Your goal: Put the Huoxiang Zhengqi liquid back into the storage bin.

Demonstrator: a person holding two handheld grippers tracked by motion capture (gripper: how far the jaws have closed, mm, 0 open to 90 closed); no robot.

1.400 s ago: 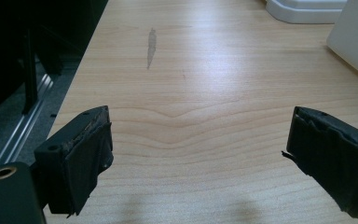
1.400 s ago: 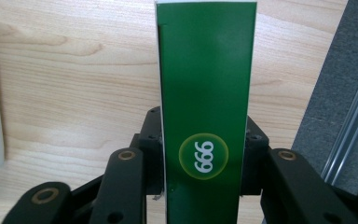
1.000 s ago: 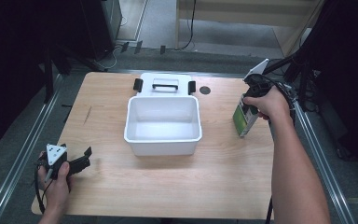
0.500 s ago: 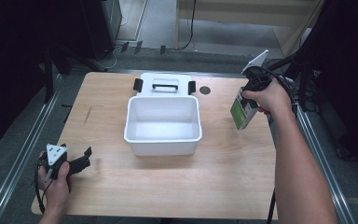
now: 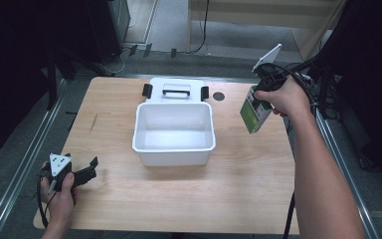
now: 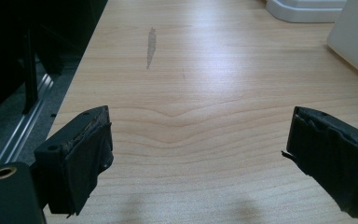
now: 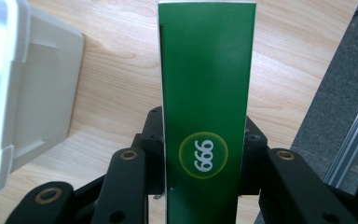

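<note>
The right gripper is clamped on a green box, its jaws pressed against the two narrow sides in the right gripper view, where the box rises between them with a round "999" mark on its face. The box hangs tilted in the air to the right of the white bin, clear of the table. Judging by this, the pick-up is done and the carry toward the bin is under way; moving across over the rim, lowering and releasing are left. The bin looks empty inside, and its lid, with a handle and two dark clips, lies flat touching the bin's far wall.

The left gripper rests at the near left corner, well away from the bin, its jaws spread wide with nothing between them; the left gripper view shows bare wood in the gap.

The table is pale wood grain with a small dark streak left of the bin and a round dark hole beyond the bin's right side. Metal rails frame the table; beyond it lies grey floor with cables, and the room around is dark.
</note>
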